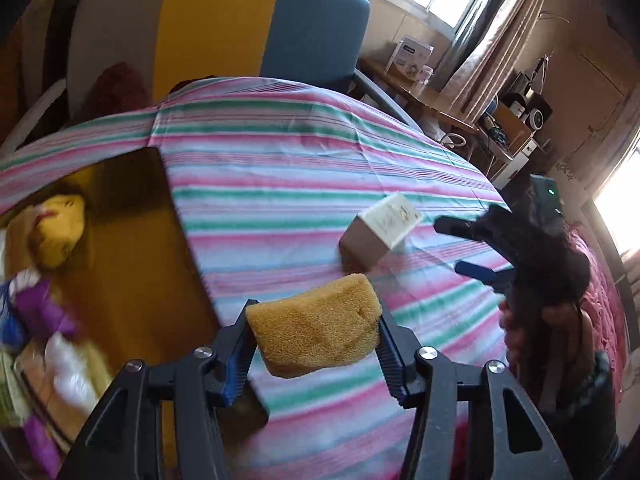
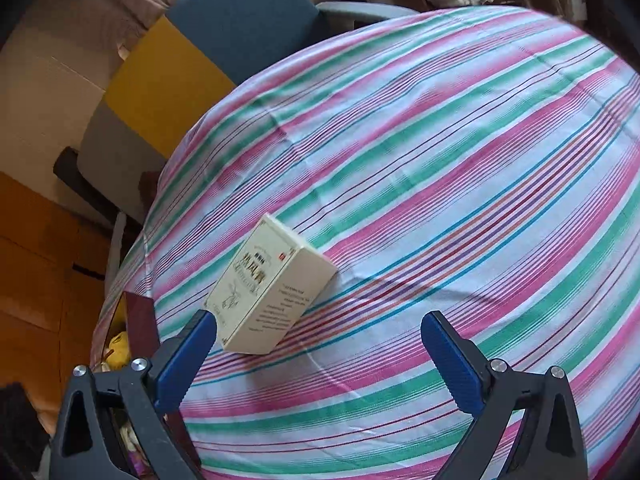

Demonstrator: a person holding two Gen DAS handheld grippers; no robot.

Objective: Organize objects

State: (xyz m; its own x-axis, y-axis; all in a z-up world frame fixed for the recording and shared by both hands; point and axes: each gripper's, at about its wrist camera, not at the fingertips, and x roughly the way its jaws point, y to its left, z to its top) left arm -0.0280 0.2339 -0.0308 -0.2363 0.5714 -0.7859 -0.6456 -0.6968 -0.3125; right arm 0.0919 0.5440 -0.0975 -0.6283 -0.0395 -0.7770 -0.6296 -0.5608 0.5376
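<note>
My left gripper (image 1: 316, 330) is shut on a yellow sponge (image 1: 316, 330) and holds it above the striped cloth, just right of an amber box (image 1: 132, 256). The box holds a yellow soft toy (image 1: 60, 232), a purple item and several other things. A cream carton (image 1: 384, 232) lies on the cloth ahead of the sponge. My right gripper (image 2: 318, 348) is open and empty, its left finger right beside the carton (image 2: 272, 292). It shows in the left wrist view (image 1: 460, 246) to the right of the carton.
The striped cloth (image 2: 440, 160) covers the table. A grey, yellow and blue chair back (image 1: 224, 28) stands behind the table. A cluttered desk (image 1: 440, 96) and curtains are at the far right. The amber box corner (image 2: 140, 320) shows at the left.
</note>
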